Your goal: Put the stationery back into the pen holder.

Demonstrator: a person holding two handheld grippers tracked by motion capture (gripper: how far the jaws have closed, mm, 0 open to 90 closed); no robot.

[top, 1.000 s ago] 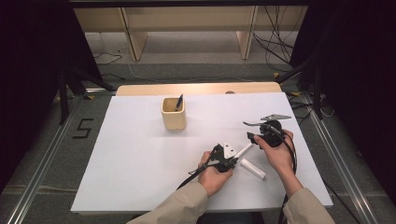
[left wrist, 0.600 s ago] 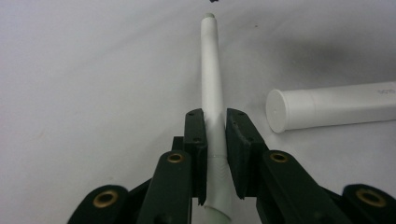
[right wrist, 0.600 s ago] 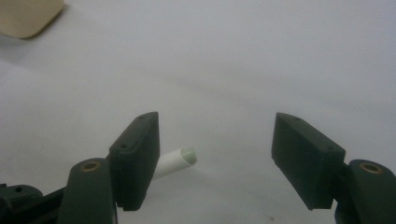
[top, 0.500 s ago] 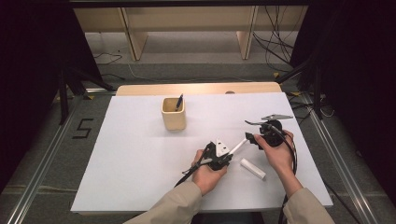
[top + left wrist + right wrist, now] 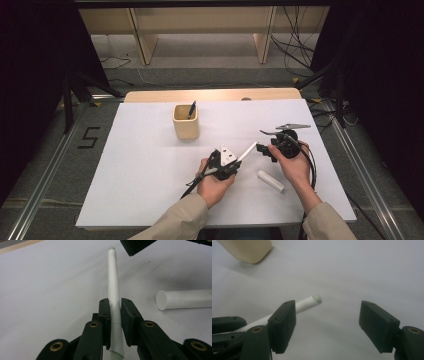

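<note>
The left tongs (image 5: 113,322) were clamped on a white pen (image 5: 113,285), held above the desk (image 5: 150,165). Its cap (image 5: 270,180) lay off, just beside. The right tongs (image 5: 327,325) were wide apart, near the pen's tip. Next, they probably needed to pick up the cap.

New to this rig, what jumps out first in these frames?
The white pen clamped in the left gripper near the table's middle, its tip pointing at the open right gripper close beside it. Next, a white cap-like cylinder lying loose on the white table just in front of the right hand. Farther back stands a tan cup with a dark pen in it.
</note>
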